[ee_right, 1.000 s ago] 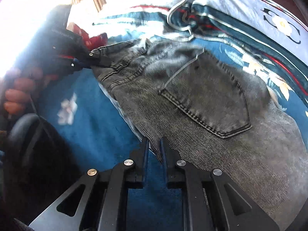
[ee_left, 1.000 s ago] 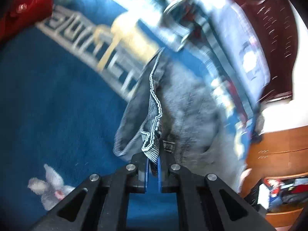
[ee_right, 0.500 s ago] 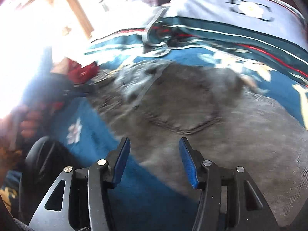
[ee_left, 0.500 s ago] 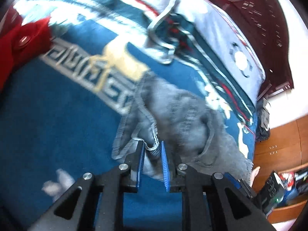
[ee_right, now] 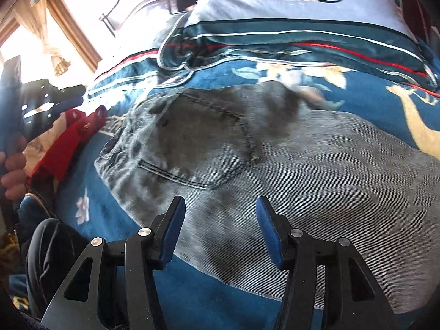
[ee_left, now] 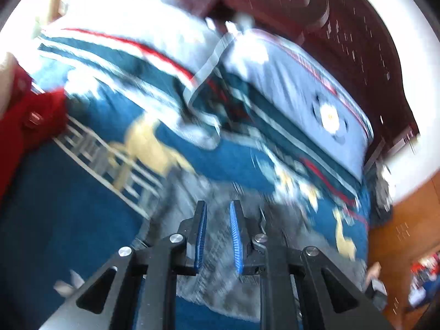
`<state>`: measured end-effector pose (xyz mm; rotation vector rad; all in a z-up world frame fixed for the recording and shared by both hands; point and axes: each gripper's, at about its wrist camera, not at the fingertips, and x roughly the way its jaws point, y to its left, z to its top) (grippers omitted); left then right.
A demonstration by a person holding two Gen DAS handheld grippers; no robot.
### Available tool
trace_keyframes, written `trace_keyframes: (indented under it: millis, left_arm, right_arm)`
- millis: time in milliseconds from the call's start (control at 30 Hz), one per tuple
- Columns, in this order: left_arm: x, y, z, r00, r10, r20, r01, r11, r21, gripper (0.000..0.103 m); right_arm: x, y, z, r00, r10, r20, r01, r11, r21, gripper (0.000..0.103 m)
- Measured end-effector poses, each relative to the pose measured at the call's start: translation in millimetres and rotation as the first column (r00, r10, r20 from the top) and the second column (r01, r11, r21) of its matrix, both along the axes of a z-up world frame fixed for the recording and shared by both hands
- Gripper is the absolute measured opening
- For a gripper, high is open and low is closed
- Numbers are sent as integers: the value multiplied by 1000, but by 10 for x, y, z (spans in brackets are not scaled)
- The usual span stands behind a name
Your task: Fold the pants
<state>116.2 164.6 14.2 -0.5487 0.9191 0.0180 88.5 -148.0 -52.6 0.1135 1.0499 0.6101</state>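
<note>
On the blue patterned bedspread (ee_right: 192, 297) lie the grey corduroy jeans (ee_right: 316, 165), back pocket (ee_right: 203, 143) up; soft, fairly heavy cloth, best pinched at waistband or hem. A second ago both grippers were shut on the fabric; now the left gripper (ee_left: 217, 236) stands partly open, the right gripper (ee_right: 220, 228) wide, both empty.

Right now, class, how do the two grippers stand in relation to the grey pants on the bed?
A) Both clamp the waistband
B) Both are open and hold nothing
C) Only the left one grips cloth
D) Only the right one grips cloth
B: the left gripper and right gripper both show parted blue pads with nothing between them, while the grey pants lie flat on the blue bedspread.
</note>
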Motion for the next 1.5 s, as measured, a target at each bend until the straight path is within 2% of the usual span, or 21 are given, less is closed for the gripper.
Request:
trace_keyframes:
  millis: [100, 167, 233, 267, 333, 400, 433, 533, 600, 733, 833, 900, 967, 1067, 1100, 1200, 1233, 1267, 1333, 1433, 1500]
  left_arm:
    - [184, -331, -256, 984, -161, -70, 160, 987, -19, 19]
    - [299, -577, -482, 961, -238, -138, 243, 970, 19, 19]
    - [427, -707, -838, 939, -229, -258, 263, 959, 105, 19]
    - [464, -668, -1024, 935, -205, -290, 246, 963, 113, 16]
    - [442, -499, -1148, 952, -167, -256, 182, 983, 36, 7]
    - [396, -387, -1145, 961, -152, -232, 148, 988, -38, 7]
    - [371, -377, -1122, 963, -162, -214, 158, 987, -39, 7]
    - [268, -418, -985, 972, -152, -178, 153, 988, -5, 7]
    - [196, -562, -796, 979, -155, -132, 164, 985, 60, 7]
    - [113, -1012, -486, 973, -225, -52, 230, 960, 158, 9]
    - [157, -1594, -396, 935, -349, -55, 353, 921, 162, 24]
    - [160, -2075, -431, 887, -457, -70, 462, 873, 158, 28]
    - [163, -2555, -481, 834, -546, -82, 552, 818, 161, 28]
    - [105, -3283, -578, 727, -679, -99, 685, 709, 164, 28]
    - [72, -3516, -605, 688, -718, -109, 724, 667, 175, 28]
    - [20, -3993, -722, 611, -778, -142, 788, 584, 194, 28]
    - [20, -4094, -759, 602, -783, -153, 796, 573, 197, 28]
    - [26, -4170, -799, 599, -784, -163, 798, 569, 197, 28]
    - [50, -4191, -853, 613, -772, -168, 789, 586, 187, 28]
    - [97, -4118, -914, 647, -745, -162, 762, 631, 144, 28]
    - [91, -4070, -926, 659, -737, -153, 752, 648, 119, 29]
  right_arm:
    - [-6, 197, -44, 999, 32, -7, -32, 999, 6, 52]
    - [-4, 318, -120, 999, 47, -17, -47, 999, -11, 52]
    - [4, 395, -273, 997, 54, -49, -57, 997, -56, 52]
    - [4, 398, -315, 997, 59, -55, -62, 996, -71, 52]
    - [-12, 332, -328, 995, 71, -64, -76, 995, -72, 52]
    - [-50, 169, -212, 997, 50, -64, -54, 997, -50, 52]
    - [-77, 36, -124, 998, 33, -52, -35, 999, -38, 53]
    - [-176, -467, 96, 999, -39, -20, 39, 999, -28, 53]
    - [-212, -886, 182, 994, -106, -11, 106, 993, -51, 54]
    - [-166, -1935, 260, 956, -292, 13, 290, 946, -143, 54]
    - [-61, -2719, 313, 890, -456, 21, 455, 883, -119, 54]
    - [70, -3113, 308, 847, -532, 19, 531, 841, -107, 54]
    - [222, -3374, 242, 823, -569, 10, 566, 817, -107, 54]
    - [399, -3575, 114, 828, -560, -18, 556, 826, -94, 53]
    - [456, -3599, 70, 842, -539, -19, 536, 840, -90, 47]
    - [563, -3539, -21, 873, -488, -3, 484, 866, -125, 33]
    - [580, -3502, -66, 879, -478, 2, 473, 869, -147, 21]
    - [597, -3498, -98, 883, -470, 15, 465, 868, -178, 14]
    - [592, -3516, -126, 887, -460, 39, 458, 867, -198, 11]
    - [559, -3544, -51, 883, -461, 86, 469, 861, -197, 9]
    - [582, -3577, 3, 883, -462, 86, 470, 870, -153, 9]
